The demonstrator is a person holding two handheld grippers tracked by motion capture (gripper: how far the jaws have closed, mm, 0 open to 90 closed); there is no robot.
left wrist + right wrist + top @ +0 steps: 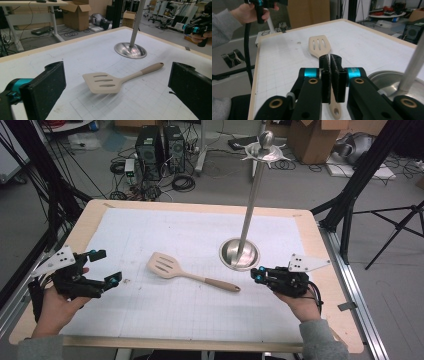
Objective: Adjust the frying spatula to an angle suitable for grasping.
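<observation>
The slotted spatula [190, 273] is seen lying flat on the gridded mat [150, 315] near the table's middle, just beside the steel stand [240, 254], while the left gripper [102, 268] is held spread wide and the right gripper [256, 274] is pressed together above the handle's end.

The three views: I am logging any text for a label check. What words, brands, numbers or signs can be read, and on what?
None can be read.
Spatula: no marking.
Stand: no marking.
Mat: a faint printed grid, no figures legible.
Left hand-held gripper and right hand-held gripper: no lettering.
Boxes and computers on the floor: any print is too small or blurred.
</observation>
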